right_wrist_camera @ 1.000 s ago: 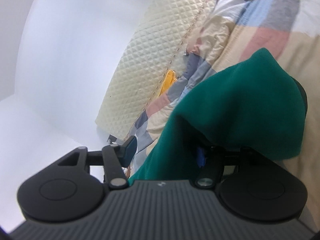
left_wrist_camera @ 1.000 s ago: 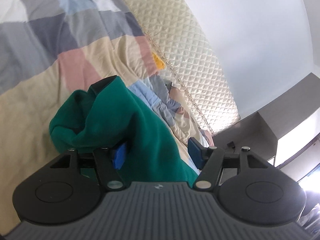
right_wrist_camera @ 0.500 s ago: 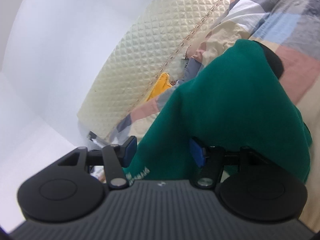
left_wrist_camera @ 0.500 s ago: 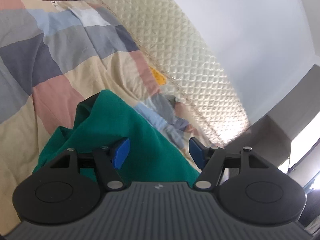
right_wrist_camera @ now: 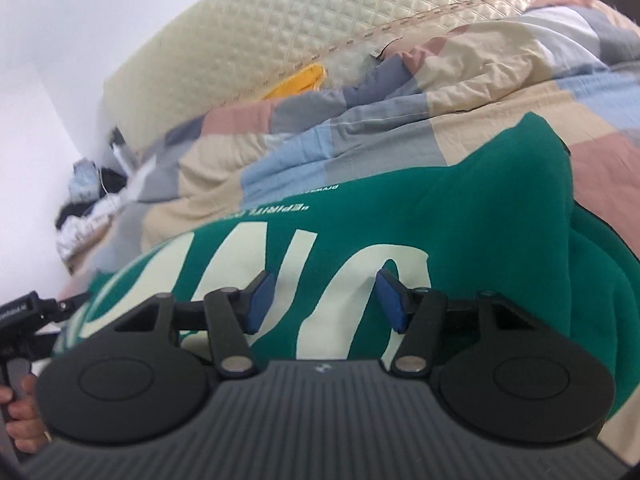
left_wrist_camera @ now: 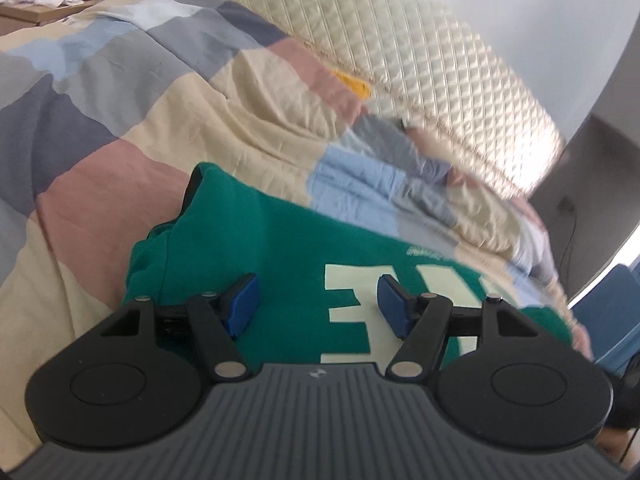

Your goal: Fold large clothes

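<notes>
The green sweatshirt [left_wrist_camera: 296, 264] lies spread on the patchwork quilt [left_wrist_camera: 120, 128] of the bed, printed side up, its big pale lettering [right_wrist_camera: 248, 272] facing the cameras and a bunched, dark-lined fold at 1 end.

The left gripper [left_wrist_camera: 316, 302] hangs over the cloth with its blue pads wide apart and nothing visibly pinched between them. The right gripper [right_wrist_camera: 320, 300] sits over the lettering; its jaws are closing, yet the pads do not seem to press on any fabric, which runs flat beneath them. Judged from this, the garment is laid out and the step in hand is taking hold for a fold.

To do it well, each gripper should probably take 1 edge or corner at matching points, pinching a single layer cleanly rather than a bunch, then lift both sides evenly so the cloth stays taut and the fold line falls straight. The crumpled end wants smoothing first.

The left view alone shows the sweatshirt's bunched end on the pink patch and a wooden stand [left_wrist_camera: 44, 12] with white cloth on it. The right view alone shows the small printed text line, a clothes heap [right_wrist_camera: 88, 200] by the wall, and the person's hand [right_wrist_camera: 22, 420] gripping the other tool's handle.
</notes>
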A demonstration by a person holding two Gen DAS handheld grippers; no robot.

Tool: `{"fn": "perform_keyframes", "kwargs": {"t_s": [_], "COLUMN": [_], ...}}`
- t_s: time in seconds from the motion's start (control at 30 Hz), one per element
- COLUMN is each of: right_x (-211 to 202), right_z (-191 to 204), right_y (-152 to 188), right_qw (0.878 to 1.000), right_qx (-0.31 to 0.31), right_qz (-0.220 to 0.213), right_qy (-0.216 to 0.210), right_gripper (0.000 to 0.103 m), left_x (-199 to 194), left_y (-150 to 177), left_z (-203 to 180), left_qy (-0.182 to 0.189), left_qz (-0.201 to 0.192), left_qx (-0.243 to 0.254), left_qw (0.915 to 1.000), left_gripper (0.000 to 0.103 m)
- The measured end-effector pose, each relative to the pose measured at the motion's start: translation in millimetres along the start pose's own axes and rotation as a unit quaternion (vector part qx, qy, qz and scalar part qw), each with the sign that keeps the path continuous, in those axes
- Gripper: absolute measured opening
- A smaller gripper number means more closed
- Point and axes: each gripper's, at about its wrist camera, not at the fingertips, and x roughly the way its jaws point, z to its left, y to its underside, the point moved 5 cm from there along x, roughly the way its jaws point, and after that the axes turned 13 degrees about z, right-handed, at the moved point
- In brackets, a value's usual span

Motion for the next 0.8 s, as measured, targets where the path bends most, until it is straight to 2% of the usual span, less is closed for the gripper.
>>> {"fn": "perform_keyframes", "kwargs": {"t_s": [0.17,0.33,0.43,0.63,0.8], "right_x": [9,2,-11,-49,-72], "right_z": [-3,1,6,6,-3], "right_y": [-3,1,6,28,50], "right_qw": [1.0,1.0,1.0,0.995,0.979], "right_qx": [-0.008,0.002,0.017,0.089,0.182], "right_qz": [0.014,0.008,0.008,0.014,0.025], "right_qy": [0.0,0.006,0.008,-0.044,-0.092], "right_gripper": [0.058,0.058,0.058,0.061,0.063], "left_x": [11,-2,-18,-67,-109], "left_y": [3,10,14,32,57], "left_z": [1,-4,-10,-18,-7], "left_qy": [-0.009,-0.013,-0.024,-0.02,0.016], "left_qz": [0.005,-0.012,-0.023,-0.047,-0.042], "left_qx": [0.02,0.016,0.01,-0.028,-0.101], "left_qw": [0.9997,0.9997,0.9994,0.9983,0.9939], "left_gripper": [0.07,0.07,0.074,0.082,0.086]}}
